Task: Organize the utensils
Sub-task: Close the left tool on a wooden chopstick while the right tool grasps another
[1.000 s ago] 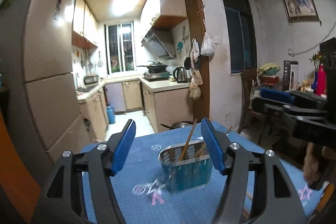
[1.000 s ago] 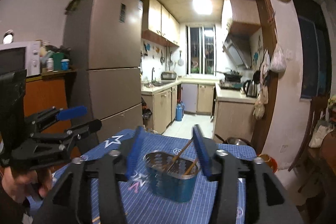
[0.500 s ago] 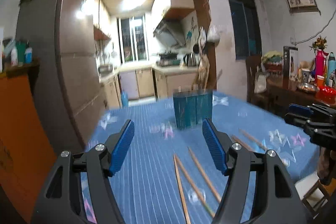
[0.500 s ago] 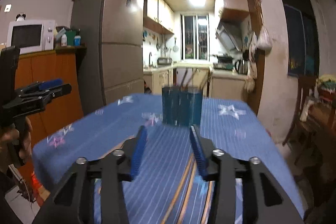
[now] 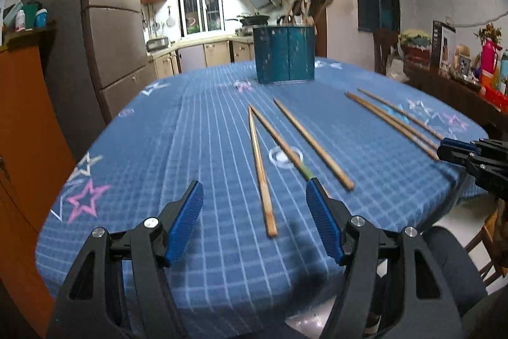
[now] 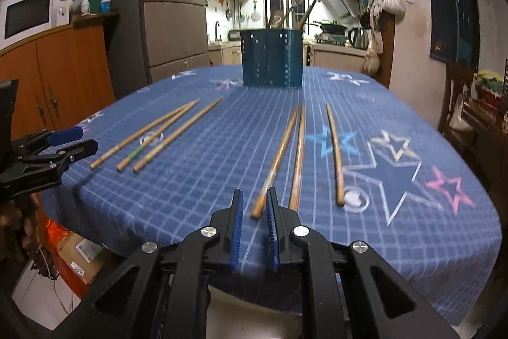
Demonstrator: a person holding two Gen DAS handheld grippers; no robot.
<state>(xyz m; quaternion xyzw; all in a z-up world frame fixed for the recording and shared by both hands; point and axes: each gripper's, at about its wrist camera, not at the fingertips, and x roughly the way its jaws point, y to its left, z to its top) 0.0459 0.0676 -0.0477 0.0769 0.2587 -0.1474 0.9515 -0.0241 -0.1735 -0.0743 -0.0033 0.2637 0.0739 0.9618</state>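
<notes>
Lying loose, tan wooden chopsticks (image 6: 276,158), left gripper (image 5: 254,205) fingers apart, right gripper (image 6: 254,205) fingers closing, empty

Both wrist views look low and close across the table (image 5: 197,129) toward the kitchen, sharing the blue holder (image 6: 271,59) and chopsticks (image 5: 312,145) from neighbouring angles.

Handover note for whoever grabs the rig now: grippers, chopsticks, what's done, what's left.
Left gripper: open, empty, low over the near table edge, a chopstick of the left group of three lying ahead between its fingers.
Right gripper: jaws have just been closing, now nearly together, nothing pinched; the tip of the nearest chopstick lies just ahead.
Six chopsticks lie loose on the blue tablecloth, three per side.
Holder stands at the far end with a few sticks already in.
Left: pick up all six and put them in the holder.
</notes>
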